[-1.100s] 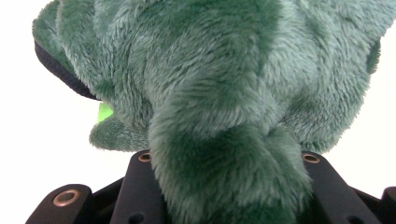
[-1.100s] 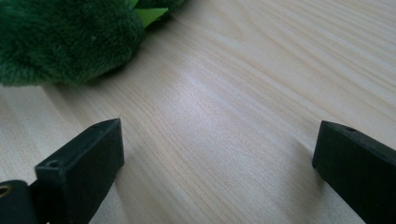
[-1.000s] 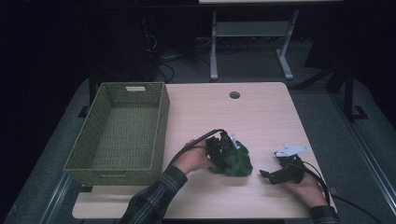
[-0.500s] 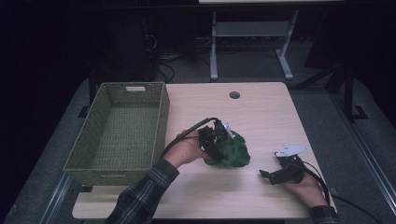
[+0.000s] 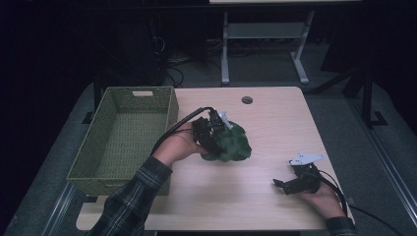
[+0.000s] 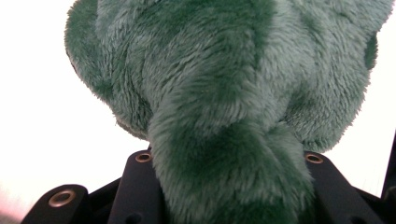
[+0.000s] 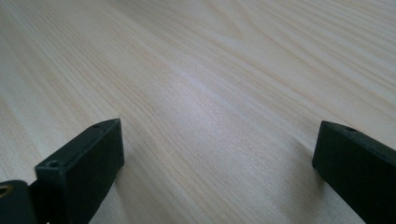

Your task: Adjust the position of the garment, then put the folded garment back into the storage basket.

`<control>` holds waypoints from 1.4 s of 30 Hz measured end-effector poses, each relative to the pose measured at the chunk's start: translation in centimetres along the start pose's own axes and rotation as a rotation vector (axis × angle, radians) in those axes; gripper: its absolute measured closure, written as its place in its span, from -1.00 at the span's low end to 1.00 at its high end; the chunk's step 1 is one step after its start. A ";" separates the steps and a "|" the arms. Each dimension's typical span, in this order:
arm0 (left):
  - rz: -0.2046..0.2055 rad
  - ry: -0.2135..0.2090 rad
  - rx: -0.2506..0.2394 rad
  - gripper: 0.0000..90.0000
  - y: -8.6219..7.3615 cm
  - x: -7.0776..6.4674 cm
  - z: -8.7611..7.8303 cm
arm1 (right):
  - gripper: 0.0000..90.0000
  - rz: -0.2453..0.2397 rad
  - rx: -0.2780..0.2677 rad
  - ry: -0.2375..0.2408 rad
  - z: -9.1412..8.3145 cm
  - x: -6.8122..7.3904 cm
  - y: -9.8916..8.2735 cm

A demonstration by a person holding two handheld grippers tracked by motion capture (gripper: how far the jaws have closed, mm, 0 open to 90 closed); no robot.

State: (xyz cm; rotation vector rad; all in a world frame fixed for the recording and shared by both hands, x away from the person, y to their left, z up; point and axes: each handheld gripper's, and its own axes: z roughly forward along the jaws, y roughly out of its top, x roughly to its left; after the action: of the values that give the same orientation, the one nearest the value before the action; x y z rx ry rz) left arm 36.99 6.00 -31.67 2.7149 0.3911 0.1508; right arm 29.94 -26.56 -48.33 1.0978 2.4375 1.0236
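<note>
A green plush toy (image 5: 231,143) hangs a little above the wooden table (image 5: 280,123), near its middle. My left gripper (image 5: 210,133) is shut on the toy's left side, and a hand in a plaid sleeve holds that gripper. In the left gripper view the green fur (image 6: 224,93) bulges out between the two black jaws and hides their tips. My right gripper (image 5: 281,186) rests low at the table's front right. Its fingers (image 7: 84,158) stand wide apart with nothing but bare wood between them, so it is open.
A green woven basket (image 5: 169,110) stands on the table's left side, just left of the toy, and nothing lies in it. A round cable hole (image 5: 247,100) sits near the table's far edge. Dark floor and a desk frame lie beyond.
My left gripper has risen with the plush toy and carried it away from the front edge and slightly left, toward the basket. The right gripper has stayed where it was.
</note>
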 end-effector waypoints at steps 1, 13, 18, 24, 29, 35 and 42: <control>-0.006 0.008 -0.004 0.32 -0.2 0.1 -0.3 | -0.97 0.000 0.000 0.000 0.0 0.0 0.0; -0.091 0.080 -0.014 0.32 -3.7 2.4 -4.7 | -0.97 -0.001 -0.001 -0.001 0.0 0.0 0.0; -0.138 0.116 -0.023 0.32 -5.7 3.5 -6.5 | -0.97 0.000 -0.001 -0.001 0.0 0.0 0.0; -0.219 0.171 -0.025 0.32 -8.8 5.2 -8.2 | -0.97 0.001 -0.001 -0.001 0.0 0.0 0.0; -0.289 0.199 -0.021 0.32 -11.5 6.6 -9.0 | -0.97 0.000 0.000 -0.001 0.0 0.0 0.0; -0.345 0.239 -0.019 0.32 -14.0 7.4 -9.9 | -0.97 0.001 -0.001 -0.001 0.0 0.0 0.0; -0.442 0.286 -0.013 0.31 -15.9 8.1 -10.0 | -0.97 0.001 -0.001 -0.002 0.0 0.0 0.0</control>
State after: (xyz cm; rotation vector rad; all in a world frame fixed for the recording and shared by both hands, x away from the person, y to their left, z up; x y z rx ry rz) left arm 39.21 26.07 -28.40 2.5226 1.0520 0.4144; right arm 29.93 -26.55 -48.33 1.0991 2.4355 1.0232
